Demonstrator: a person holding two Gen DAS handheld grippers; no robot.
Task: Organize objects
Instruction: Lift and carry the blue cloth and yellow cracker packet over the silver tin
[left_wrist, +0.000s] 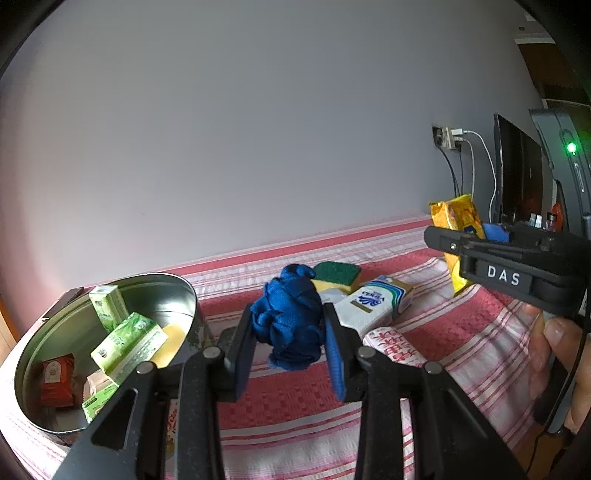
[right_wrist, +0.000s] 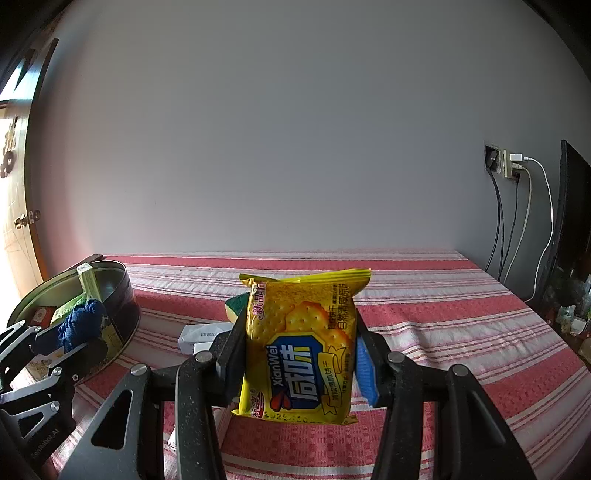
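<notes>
we hold two things off the bed at once. the left gripper (left_wrist: 288, 328) has its fingers clenched on a bunched blue cloth (left_wrist: 291, 317), lifted just right of the round metal tin (left_wrist: 184, 291). the right gripper (right_wrist: 301, 354) has its fingers clamped on the sides of a yellow cracker packet (right_wrist: 299, 343), held upright above the bed, well right of the tin.

the tin already holds green cartons (left_wrist: 127, 341) and a red packet (left_wrist: 57, 378), so we judge the cloth goes in next. to do it well, we should carry the cloth over the rim, lower it toward a free spot, and only then let go, keeping the packet clear of the left gripper.

the bed wears a red and white striped cover (left_wrist: 295, 398). a green and yellow sponge (left_wrist: 338, 277) and a white box (left_wrist: 369, 306) lie on it farther off. behind is a plain grey wall (right_wrist: 277, 129), with a socket and cables (right_wrist: 513, 170) at the right.
</notes>
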